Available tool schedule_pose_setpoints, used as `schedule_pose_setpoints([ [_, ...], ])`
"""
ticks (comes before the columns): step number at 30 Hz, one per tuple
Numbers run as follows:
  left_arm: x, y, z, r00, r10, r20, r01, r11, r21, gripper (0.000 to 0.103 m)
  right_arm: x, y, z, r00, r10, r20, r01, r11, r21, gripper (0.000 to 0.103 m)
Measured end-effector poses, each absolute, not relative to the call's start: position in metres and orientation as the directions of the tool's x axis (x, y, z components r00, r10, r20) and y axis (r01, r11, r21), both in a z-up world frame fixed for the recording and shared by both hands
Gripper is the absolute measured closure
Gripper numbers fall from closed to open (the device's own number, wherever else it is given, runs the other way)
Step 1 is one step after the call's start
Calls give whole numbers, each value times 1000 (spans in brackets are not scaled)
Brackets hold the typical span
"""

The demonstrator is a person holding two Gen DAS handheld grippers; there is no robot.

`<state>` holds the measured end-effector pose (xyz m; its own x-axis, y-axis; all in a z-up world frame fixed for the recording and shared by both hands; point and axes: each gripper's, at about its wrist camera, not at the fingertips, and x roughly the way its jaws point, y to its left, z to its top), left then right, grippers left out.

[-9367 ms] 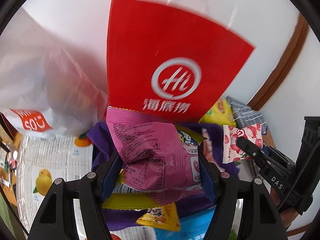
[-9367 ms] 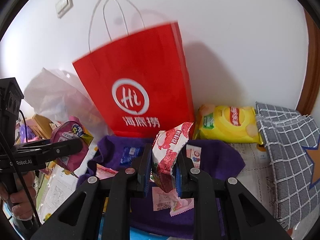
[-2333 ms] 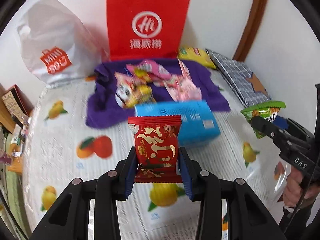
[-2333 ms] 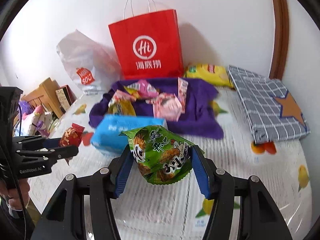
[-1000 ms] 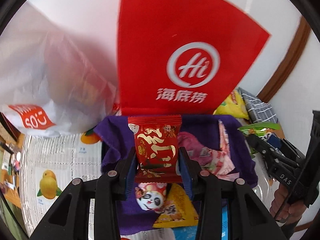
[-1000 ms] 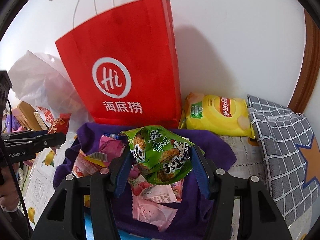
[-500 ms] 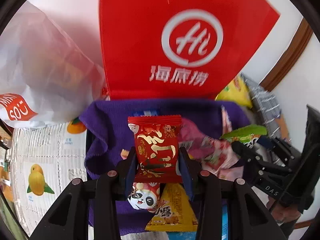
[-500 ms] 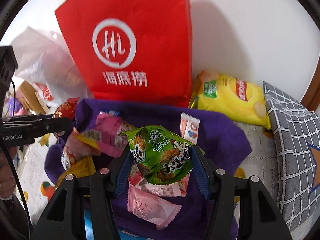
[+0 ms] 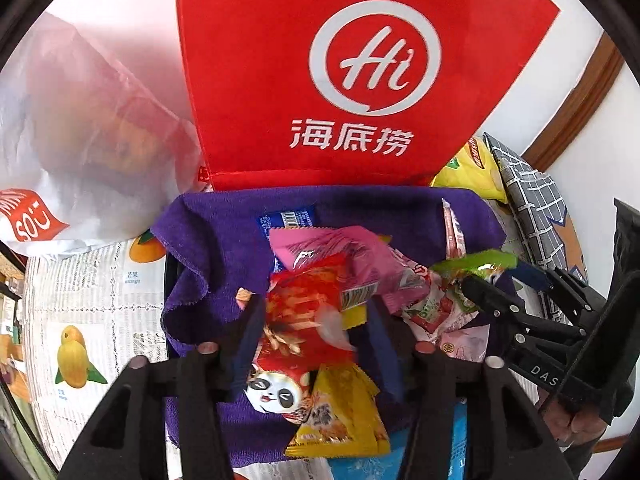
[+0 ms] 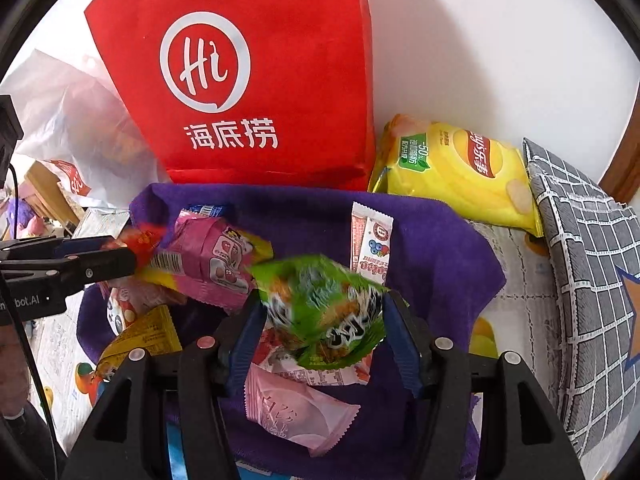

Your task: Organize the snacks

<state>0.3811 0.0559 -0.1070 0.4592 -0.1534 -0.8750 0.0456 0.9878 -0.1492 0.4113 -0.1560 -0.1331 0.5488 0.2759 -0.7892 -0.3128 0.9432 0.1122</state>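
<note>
- Your left gripper [image 9: 314, 308] hangs over the purple cloth [image 9: 224, 240], jaws spread wider than the one red snack packet [image 9: 304, 312] between them; the packet shows blurred and tilted, loose in the gap rather than pinched.
- Your right gripper [image 10: 324, 308] hovers over the same cloth, its jaws likewise parted, with one green snack packet [image 10: 320, 312] blurred and askew between the fingers.
- Both packets sit above the pile in the middle of the cloth, the red one on the left side, the green one on the right.
- Counted on the cloth beneath you:
  - one bright pink packet [image 10: 208, 264]
  - one pale pink packet [image 10: 292, 412]
  - one panda-faced packet [image 9: 276, 390]
  - one yellow packet [image 9: 344, 416]
  - one slim white stick sachet [image 10: 370, 248], lying apart near the far edge
  - other wrappers too overlapped to count
- One red paper bag [image 9: 320, 80] stands upright against the wall, touching the cloth's far edge.
- One white plastic bag [image 9: 80, 120] slumps to its left; one yellow chip bag [image 10: 452, 172] lies to its right, just beside one grey checked cushion [image 10: 592, 260].
- One fruit-print table cover [image 9: 80, 300] lies under everything.
</note>
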Motion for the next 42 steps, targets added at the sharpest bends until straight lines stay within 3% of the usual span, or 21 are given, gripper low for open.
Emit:
schedule_pose_setpoints([
  [3,376,56,-98,471,-151,-869,52,988,-144,45,407,-156,-127,568,273,-777,-308,945,107,29],
  [13,342,51,-49,577,-136,-806,77,991,-112,35,365,-171,-88,618,286,-733,-247,955,165,29],
  [18,311,47,-33,605,-149,-782,68,988,-136,30,327,-180,-65,654,239,-718,-226,967,115,29],
  [22,278,41,-21,648,-91,-756,44,996,-82,26,297,-188,-52,675,230,-701,-210,971,116,29],
  [34,175,24,10,706,-70,-705,16,996,-84,24,205,-220,-22,734,224,-641,-174,975,141,29],
  [38,139,14,17,728,-63,-683,13,997,-77,21,172,-228,-15,761,212,-612,-164,977,135,19],
  [42,105,4,21,748,-47,-662,4,998,-66,15,137,-239,-12,781,202,-591,-146,979,142,19],
])
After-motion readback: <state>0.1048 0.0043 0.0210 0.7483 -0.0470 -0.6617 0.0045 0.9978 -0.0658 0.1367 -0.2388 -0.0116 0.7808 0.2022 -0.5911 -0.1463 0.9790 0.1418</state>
